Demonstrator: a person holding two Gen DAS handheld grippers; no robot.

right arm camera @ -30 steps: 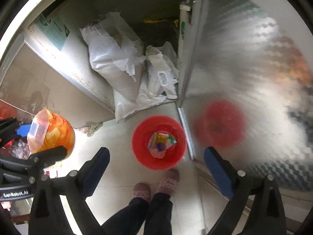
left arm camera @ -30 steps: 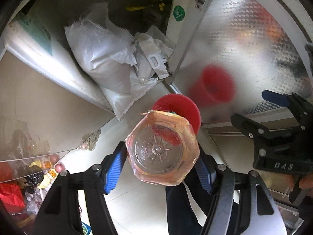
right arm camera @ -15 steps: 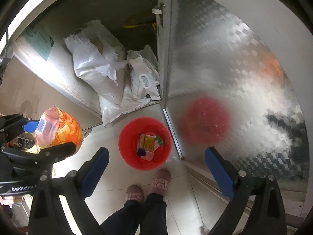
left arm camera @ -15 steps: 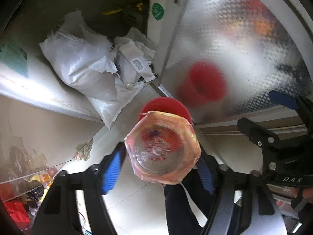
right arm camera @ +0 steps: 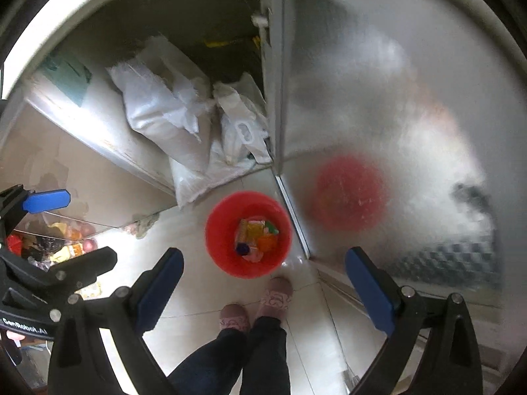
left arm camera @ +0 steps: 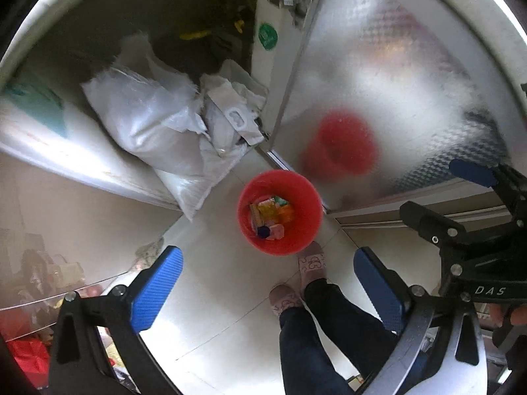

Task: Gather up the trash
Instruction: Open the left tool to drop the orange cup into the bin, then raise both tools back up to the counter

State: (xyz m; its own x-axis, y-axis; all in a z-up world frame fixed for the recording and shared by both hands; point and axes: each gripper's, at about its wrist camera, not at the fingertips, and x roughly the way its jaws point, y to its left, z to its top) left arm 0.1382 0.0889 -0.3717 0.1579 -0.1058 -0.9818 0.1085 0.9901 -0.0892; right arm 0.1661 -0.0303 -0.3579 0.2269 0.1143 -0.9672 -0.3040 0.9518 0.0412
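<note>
Both grippers hang open over the red bin on the tiled floor.

The left gripper [left arm camera: 268, 291] has just been opening; its blue pads [left arm camera: 156, 284] stand wide apart with nothing between them. The right gripper [right arm camera: 263, 291] is spread wide too, empty. The red bin [left arm camera: 309, 197] stands near the floor's edge, just beside the frosted door [left arm camera: 388, 75], and holds the trash [left arm camera: 270, 215]: yellow, orange, pink and green wrappers with a dark blue cap. White sacks [left arm camera: 154, 121] lean in the corner behind it. The person's slippers [right arm camera: 275, 293] are right by the bin's near rim.
</note>
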